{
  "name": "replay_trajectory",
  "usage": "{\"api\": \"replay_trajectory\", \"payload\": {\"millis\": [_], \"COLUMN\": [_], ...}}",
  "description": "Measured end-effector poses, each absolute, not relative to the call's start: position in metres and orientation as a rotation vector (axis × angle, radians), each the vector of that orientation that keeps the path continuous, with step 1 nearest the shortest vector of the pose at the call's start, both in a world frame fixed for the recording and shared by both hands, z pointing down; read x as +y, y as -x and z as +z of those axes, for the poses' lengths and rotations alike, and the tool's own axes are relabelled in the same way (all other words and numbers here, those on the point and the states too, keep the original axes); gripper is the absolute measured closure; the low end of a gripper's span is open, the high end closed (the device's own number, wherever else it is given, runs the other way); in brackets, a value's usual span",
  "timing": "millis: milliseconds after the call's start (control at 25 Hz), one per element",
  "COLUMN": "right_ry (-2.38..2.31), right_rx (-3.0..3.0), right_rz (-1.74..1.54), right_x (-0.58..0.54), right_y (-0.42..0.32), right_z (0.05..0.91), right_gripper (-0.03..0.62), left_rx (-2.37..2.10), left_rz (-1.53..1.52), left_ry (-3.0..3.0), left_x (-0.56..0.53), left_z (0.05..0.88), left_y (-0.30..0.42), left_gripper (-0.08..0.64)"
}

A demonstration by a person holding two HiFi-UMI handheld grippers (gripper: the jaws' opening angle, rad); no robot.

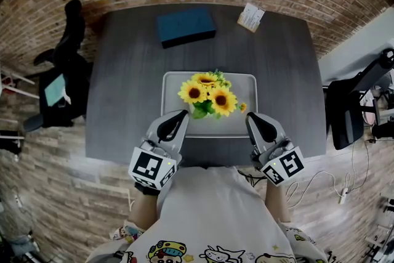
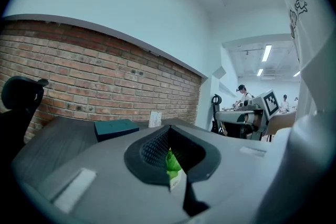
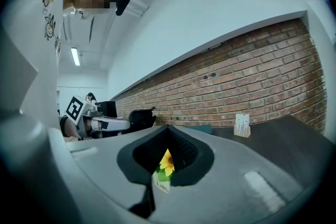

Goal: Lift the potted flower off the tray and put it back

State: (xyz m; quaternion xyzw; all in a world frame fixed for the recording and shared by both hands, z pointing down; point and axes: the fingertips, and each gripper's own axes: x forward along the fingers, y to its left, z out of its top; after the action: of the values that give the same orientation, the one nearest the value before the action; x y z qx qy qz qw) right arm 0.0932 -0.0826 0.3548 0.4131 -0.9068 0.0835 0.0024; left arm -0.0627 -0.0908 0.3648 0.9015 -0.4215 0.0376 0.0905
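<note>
A potted flower with yellow sunflower heads and green leaves stands on the light grey tray in the middle of the dark table. My left gripper is shut and holds nothing; its tip is at the tray's near left edge, beside the leaves. Over the tray's near right corner is my right gripper, also shut and empty, a little apart from the flowers. Past the closed jaws, the left gripper view shows a green leaf and the white pot. The right gripper view shows a sunflower over the pot.
A teal box and a small card stand sit at the table's far side, near the brick wall. A black chair stands left of the table, and another chair stands to its right.
</note>
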Motion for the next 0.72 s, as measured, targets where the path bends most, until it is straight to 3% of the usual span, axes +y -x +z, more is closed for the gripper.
{"api": "replay_trajectory", "payload": {"millis": [720], "right_ry": [-1.287], "right_rx": [-2.823], "right_rz": [0.276], "right_x": [-0.0808], "right_y": [-0.0918], "right_z": [0.3602], "right_gripper": [0.592], "left_rx": [-1.263], "left_rz": [0.111], "left_ry": [-2.669], "left_x": [-0.089], "left_z": [0.3607], "left_y": [0.065], "left_gripper": [0.546]}}
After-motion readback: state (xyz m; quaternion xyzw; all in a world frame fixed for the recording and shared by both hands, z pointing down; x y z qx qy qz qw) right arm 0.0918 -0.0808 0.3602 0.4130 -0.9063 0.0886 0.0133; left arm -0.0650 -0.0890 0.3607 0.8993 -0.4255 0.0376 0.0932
